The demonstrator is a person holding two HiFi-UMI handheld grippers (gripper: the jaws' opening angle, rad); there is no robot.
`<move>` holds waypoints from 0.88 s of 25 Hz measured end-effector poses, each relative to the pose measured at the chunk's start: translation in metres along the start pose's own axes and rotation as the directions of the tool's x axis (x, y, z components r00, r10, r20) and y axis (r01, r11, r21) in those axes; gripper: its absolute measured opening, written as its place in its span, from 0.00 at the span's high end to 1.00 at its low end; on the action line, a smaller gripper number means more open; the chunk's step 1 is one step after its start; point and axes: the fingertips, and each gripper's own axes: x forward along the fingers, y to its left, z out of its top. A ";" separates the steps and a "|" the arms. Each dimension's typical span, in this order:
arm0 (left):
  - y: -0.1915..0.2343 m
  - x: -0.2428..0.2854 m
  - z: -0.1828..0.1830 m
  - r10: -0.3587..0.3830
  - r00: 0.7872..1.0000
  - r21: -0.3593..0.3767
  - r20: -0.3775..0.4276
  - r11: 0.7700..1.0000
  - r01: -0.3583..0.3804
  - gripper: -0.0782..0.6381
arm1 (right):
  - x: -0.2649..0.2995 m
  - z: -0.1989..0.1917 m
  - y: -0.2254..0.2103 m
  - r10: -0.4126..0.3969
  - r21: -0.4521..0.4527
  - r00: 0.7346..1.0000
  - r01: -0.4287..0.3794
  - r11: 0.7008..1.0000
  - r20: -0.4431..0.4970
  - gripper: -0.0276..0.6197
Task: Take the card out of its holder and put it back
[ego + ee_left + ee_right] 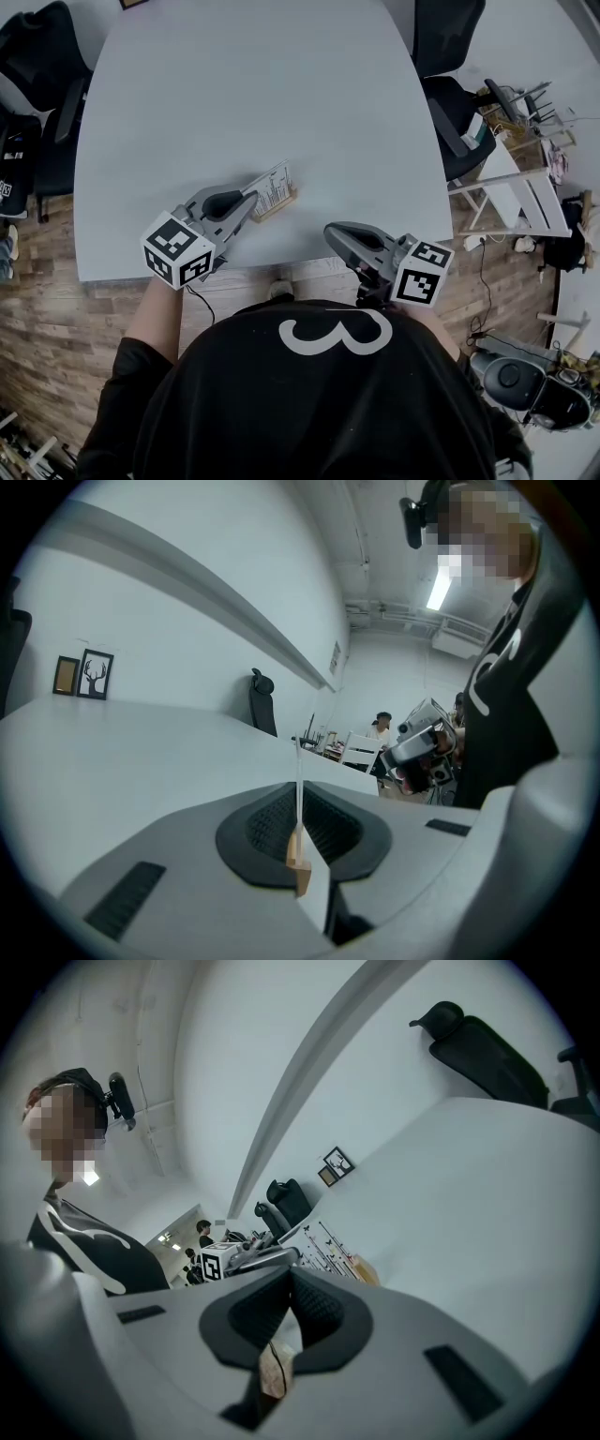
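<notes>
A printed white card [276,187] stands tilted in a small wooden holder [281,203] near the table's front edge. My left gripper [252,201] reaches it from the left and is shut on the card. In the left gripper view the card [299,785] runs edge-on between the closed pads, with the wooden holder [299,861] below it. My right gripper [331,232] hovers at the table's front edge, right of the holder, shut with nothing in it. The right gripper view shows its pads [314,1309] pressed together, and the card [333,1246] and holder [365,1270] beyond them.
The white table [253,84] stretches far beyond the holder. Black office chairs [42,56] stand at the left and at the back right [450,37]. A white rack [511,183] with clutter is off to the right. The table's front edge lies just under the right gripper.
</notes>
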 end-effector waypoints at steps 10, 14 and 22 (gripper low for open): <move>-0.013 -0.009 0.034 0.083 0.995 0.049 0.058 0.995 -0.086 0.86 | -0.032 -0.005 0.008 0.014 -0.020 1.000 -0.014 1.000 0.012 0.94; -0.021 -0.025 0.051 0.135 0.984 0.028 0.113 0.990 -0.139 0.86 | -0.048 -0.009 0.018 0.018 -0.032 1.000 -0.018 0.999 0.019 0.94; -0.071 -0.058 0.067 0.183 0.967 -0.051 0.179 0.983 -0.177 0.85 | -0.085 -0.025 0.046 0.038 -0.050 0.999 -0.037 0.998 0.021 0.94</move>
